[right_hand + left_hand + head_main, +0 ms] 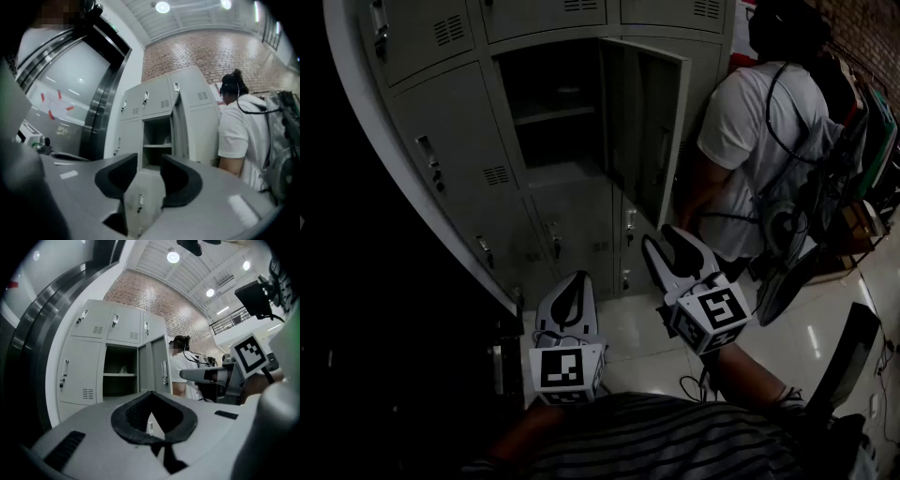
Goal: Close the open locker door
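A bank of grey lockers (459,141) stands ahead. One middle compartment (548,112) is open, with a shelf inside, and its door (642,131) swings out to the right. Both grippers hang low in front of the lockers, well short of the door. My left gripper (578,279) is shut, with nothing in it. My right gripper (666,242) is open and empty, pointing up toward the door's lower edge. The open compartment (157,138) and the door (180,124) show beyond the jaws in the right gripper view. The door (157,369) also appears in the left gripper view.
A person in a white T-shirt (759,141) with a backpack stands right beside the open door. A dark curved frame (356,187) borders the lockers on the left. Cables (694,384) lie on the glossy tiled floor (637,328).
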`<action>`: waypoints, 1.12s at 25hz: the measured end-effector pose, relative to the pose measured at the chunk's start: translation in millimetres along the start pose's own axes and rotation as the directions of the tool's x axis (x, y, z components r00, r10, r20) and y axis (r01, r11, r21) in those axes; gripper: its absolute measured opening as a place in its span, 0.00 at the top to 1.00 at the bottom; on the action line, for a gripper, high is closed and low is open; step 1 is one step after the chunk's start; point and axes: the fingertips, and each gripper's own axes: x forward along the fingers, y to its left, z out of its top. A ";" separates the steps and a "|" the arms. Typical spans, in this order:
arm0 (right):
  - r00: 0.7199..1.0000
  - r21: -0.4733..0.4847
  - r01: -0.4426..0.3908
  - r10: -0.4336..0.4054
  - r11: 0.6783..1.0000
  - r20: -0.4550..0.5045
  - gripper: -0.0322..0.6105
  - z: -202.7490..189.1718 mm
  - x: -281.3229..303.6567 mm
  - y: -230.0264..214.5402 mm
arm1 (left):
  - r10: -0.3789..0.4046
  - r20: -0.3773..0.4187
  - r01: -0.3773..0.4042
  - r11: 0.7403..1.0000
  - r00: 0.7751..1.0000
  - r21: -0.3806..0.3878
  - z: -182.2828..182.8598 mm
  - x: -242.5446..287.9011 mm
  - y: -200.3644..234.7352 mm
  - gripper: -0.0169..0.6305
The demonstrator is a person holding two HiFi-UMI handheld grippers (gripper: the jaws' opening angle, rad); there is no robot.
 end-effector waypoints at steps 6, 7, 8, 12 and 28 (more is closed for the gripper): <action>0.982 -0.055 0.185 -0.184 0.981 0.029 0.56 12.5 68.9 -84.4 | -0.088 -0.015 0.088 0.996 0.996 0.001 4.0 80.4 33.2 0.97; 0.979 -0.058 0.204 -0.203 0.977 0.028 0.56 16.0 80.2 -95.0 | -0.107 -0.011 0.107 0.994 0.994 0.003 9.0 95.0 38.5 0.97; 0.976 -0.060 0.218 -0.216 0.974 0.026 0.56 18.6 90.6 -103.7 | -0.132 -0.002 0.132 0.991 0.991 0.006 15.0 109.2 42.9 0.97; 0.971 -0.073 0.238 -0.239 0.968 -0.004 0.56 16.7 118.7 -122.9 | -0.231 0.016 0.231 0.973 0.973 0.015 28.5 158.1 55.8 0.97; 0.997 -0.040 -0.072 0.071 0.997 -0.017 0.65 13.4 177.7 18.3 | -0.161 -0.013 0.160 0.985 0.987 -0.059 7.4 183.3 131.5 0.97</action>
